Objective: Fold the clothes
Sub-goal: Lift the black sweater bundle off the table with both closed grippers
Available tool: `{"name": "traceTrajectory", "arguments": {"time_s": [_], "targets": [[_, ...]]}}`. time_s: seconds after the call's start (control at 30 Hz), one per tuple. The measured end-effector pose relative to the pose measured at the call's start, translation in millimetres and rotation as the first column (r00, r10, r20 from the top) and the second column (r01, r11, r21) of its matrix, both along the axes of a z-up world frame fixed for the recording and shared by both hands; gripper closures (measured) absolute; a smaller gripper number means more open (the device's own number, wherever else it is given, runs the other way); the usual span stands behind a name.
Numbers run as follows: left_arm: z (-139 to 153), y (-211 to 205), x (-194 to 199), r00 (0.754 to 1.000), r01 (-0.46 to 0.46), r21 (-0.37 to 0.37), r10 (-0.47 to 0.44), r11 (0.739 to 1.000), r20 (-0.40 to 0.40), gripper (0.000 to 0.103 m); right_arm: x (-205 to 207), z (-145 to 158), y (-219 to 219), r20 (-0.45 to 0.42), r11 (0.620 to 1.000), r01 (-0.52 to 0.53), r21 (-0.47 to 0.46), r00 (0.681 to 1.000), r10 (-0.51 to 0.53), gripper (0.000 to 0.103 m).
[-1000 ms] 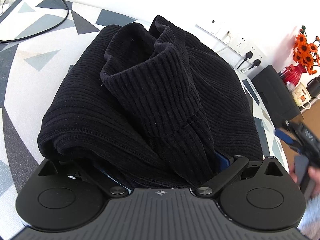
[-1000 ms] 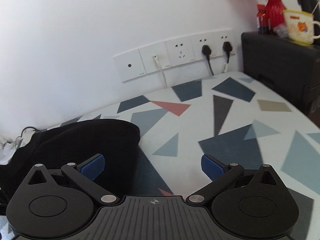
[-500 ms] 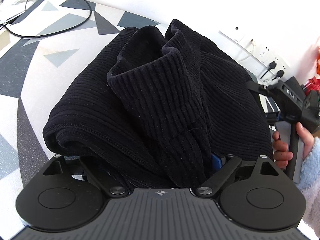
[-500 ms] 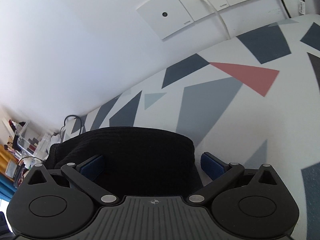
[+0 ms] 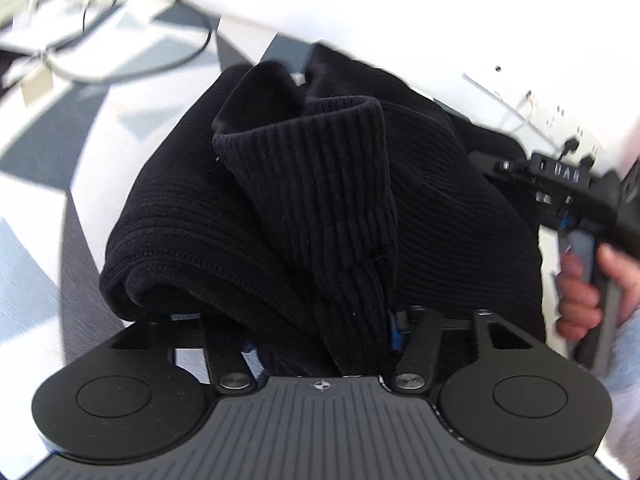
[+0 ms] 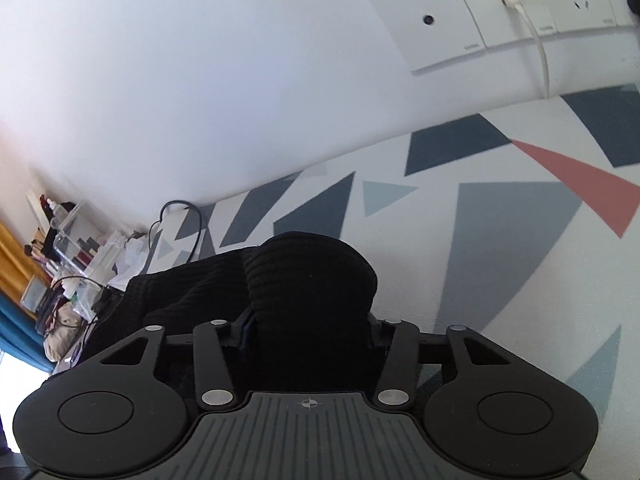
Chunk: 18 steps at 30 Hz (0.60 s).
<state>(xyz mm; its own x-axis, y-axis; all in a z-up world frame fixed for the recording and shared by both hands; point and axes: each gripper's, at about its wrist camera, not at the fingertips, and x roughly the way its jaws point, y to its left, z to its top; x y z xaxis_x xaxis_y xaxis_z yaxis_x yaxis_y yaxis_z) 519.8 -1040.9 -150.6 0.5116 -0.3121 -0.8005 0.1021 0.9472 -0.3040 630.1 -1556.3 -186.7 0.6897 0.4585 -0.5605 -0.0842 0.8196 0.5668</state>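
I am clamping both my left gripper (image 5: 320, 320) and right gripper (image 6: 308, 336) narrowly on the black sweater (image 5: 304, 200), bunched on the patterned table (image 6: 500, 220) below the wall sockets (image 6: 460, 28). It is lying doubled over but lumpy, so I judge flattening and squaring remain.

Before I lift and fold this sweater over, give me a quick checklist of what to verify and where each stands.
1. Left gripper shut on the sweater: ok.
2. Right gripper shut on the sweater: ok.
3. Sweater lying flat and smooth: not ok, bunched.
4. Black cable clear of the sweater: ok.
5. White cable clear of the sweater: ok.
6. Table space beside the sweater: ok.
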Motion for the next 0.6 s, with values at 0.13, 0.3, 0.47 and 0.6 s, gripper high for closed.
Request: {"name": "traceTrajectory", "arguments": {"time_s": [0.13, 0.3, 0.47, 0.6], "targets": [[4.5, 0.8, -3.6, 1.0, -0.014, 0.025, 0.015, 1.0, -0.012, 0.051, -7.8, 13.1, 9.6, 0.037, 0.999, -0.024, -0.027, 0.999, 0.025, 0.063], [6.4, 3.5, -2.3, 1.0, -0.016, 0.023, 0.017, 1.0, -0.022, 0.05, -5.3, 12.3, 11.0, 0.011, 0.998, -0.007, -0.055, 1.0, 0.007, 0.052], [2.7, 9.7, 3.8, 0.999, -0.02, -0.012, 0.02, 1.0, -0.033, 0.049, 5.4, 1.6, 5.0, -0.021, 0.997, 0.023, -0.08, 0.999, -0.025, 0.007], [-3.6, 15.7, 8.2, 0.999, -0.018, -0.033, 0.016, 0.999, -0.036, 0.048, 13.3, -8.2, 0.8, -0.054, 0.999, -0.008, -0.034, 0.999, 0.006, 0.001]]}}
